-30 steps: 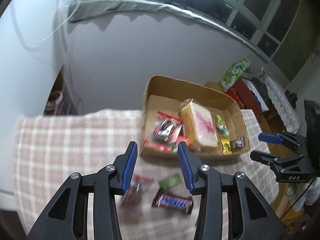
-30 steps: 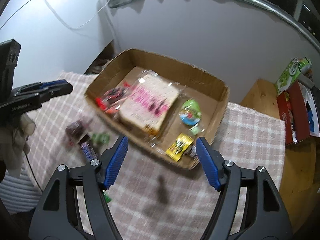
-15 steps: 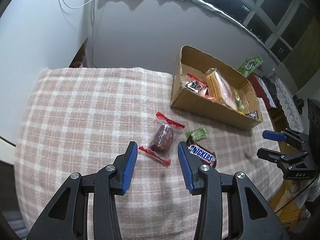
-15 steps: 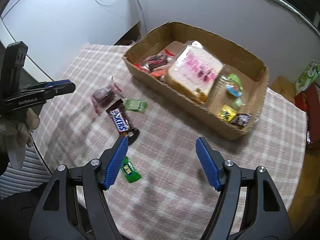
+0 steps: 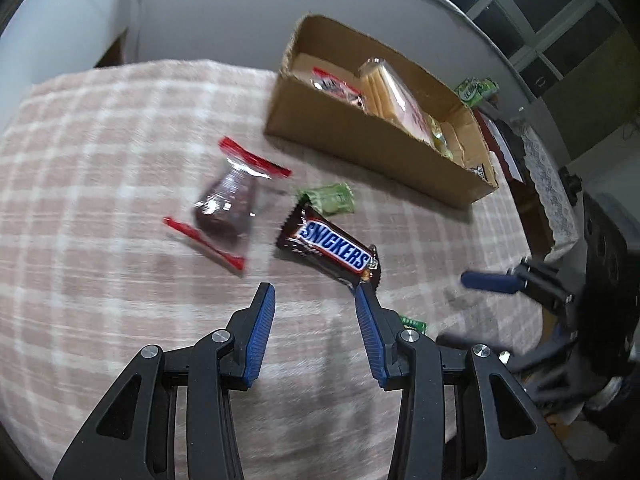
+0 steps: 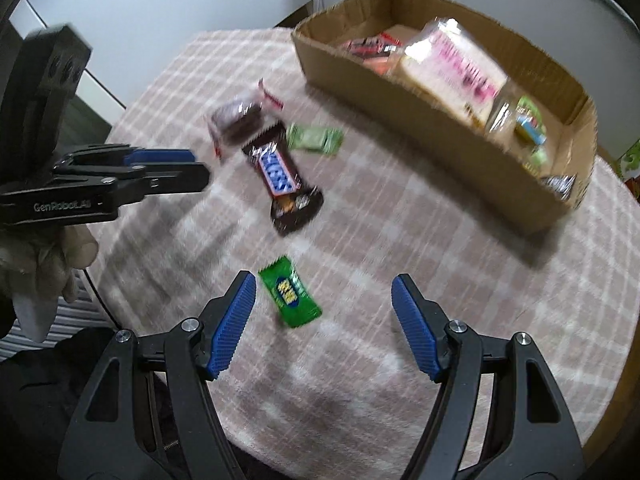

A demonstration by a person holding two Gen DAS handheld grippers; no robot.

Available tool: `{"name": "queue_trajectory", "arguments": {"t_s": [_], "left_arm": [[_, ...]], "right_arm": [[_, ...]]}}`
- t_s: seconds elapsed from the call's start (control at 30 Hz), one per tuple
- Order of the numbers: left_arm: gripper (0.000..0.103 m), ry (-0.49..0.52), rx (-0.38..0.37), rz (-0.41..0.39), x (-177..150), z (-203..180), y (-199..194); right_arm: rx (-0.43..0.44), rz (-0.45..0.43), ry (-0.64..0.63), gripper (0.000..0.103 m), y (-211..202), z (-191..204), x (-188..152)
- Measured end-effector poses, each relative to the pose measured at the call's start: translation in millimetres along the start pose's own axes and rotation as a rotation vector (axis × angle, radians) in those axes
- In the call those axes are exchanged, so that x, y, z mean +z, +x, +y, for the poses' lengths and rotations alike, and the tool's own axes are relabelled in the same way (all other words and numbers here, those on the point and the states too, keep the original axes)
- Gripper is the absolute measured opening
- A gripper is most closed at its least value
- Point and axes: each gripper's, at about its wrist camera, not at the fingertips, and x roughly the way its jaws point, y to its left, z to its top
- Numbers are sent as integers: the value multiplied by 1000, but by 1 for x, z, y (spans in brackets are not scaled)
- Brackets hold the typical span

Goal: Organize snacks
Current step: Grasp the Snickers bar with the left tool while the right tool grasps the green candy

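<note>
Left claw point(image 5: 316, 300) is spread a bit with nothing between the pads, hanging over the bench point(image 5: 100, 160) and pointing down at the loose snacks. The Snickers point(image 5: 330, 246) sits just ahead of it, a touch toward its right finger, with its long axis running diagonally, so the claw would probably need a small twist to close across the narrow side. Right claw point(image 6: 324, 300) is spread wider, also empty, and the green candy point(image 6: 290, 298) lies just ahead of its left finger, long axis slanted too. So I'd guess right takes the green one and left takes the bar; each is clearly closer to its own. Beyond the Snickers there's a clear pouch point(image 5: 230, 204) with red ends and a pale green wrapper point(image 5: 330, 199) nearly touching the bar's far end, so that end is crowded. The box point(image 5: 376, 148) sits further back, already holding a few snacks, with room left at its near corner. Plenty of bare cloth around both claws; the bench edge is close behind the green candy.
</note>
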Motion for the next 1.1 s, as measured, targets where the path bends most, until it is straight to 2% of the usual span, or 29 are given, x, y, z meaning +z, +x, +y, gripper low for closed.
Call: {"name": "queue_trajectory", "arguments": {"t_s": [0.2, 0.33, 0.4, 0.47, 0.83, 0.97, 1.1], "left_arm": [[40, -77, -32, 11, 10, 3, 12], [40, -78, -3, 11, 19, 0, 21], [40, -64, 14, 21, 22, -5, 27], [40, -47, 35, 37, 26, -11, 35], [41, 98, 155, 27, 31, -36, 54], [40, 122, 154, 15, 28, -38, 53], [36, 121, 129, 18, 28, -32, 50]], "right_arm": [[9, 13, -20, 73, 12, 14, -9], [-16, 18, -21, 70, 20, 19, -12], [-26, 18, -13, 63, 22, 21, -13], [-37, 17, -6, 61, 24, 21, -14], [-76, 8, 15, 61, 26, 22, -20], [-79, 19, -16, 60, 33, 31, -19], [-111, 31, -64, 54, 37, 45, -19]]}}
